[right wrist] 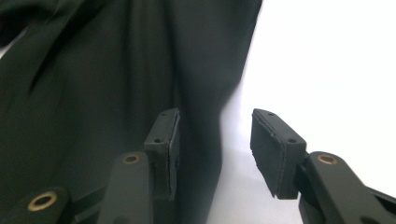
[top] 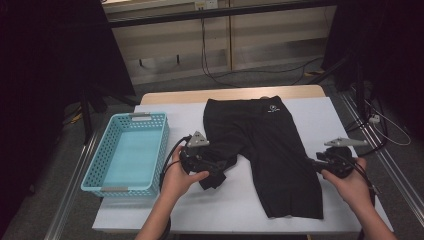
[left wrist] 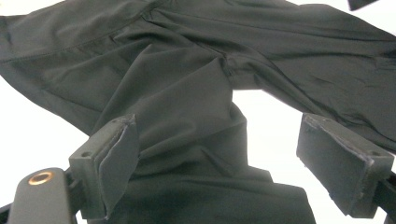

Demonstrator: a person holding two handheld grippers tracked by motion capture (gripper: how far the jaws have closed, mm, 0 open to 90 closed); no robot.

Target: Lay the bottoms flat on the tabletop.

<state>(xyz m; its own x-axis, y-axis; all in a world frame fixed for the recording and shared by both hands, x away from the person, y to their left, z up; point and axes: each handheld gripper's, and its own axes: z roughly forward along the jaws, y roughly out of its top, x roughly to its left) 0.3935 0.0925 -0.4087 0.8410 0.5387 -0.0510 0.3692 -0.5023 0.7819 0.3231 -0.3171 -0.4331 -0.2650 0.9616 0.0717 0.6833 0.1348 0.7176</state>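
A pair of black shorts (top: 265, 150) is lying spread on the white table (top: 330, 120), waistband at the far edge and legs pointing toward the person. The leg on the right of the high view is lying flat and long, reaching nearly to the near edge, while the other leg is bunching into a crumpled, folded heap near the middle of the table; a small pale logo is showing near the waistband. Closest in, the person's forearms are coming up from the bottom of the high view. The left hand (top: 180, 175) is wrapping around the left gripper (top: 212, 172), which is pointing level toward the bunched leg; in the left gripper view (left wrist: 219, 154) its jaws are standing wide apart with the folded cloth lying between them, one pad touching the fabric, nothing pinched. The right hand (top: 350, 182) is holding the right gripper (top: 312, 162) level at the outer edge of the flat leg; in the right gripper view (right wrist: 215, 144) its jaws are standing spread, straddling the hem edge without gripping it. Farther left, a turquoise basket (top: 127, 187) is sitting on the table, well apart from the shorts.
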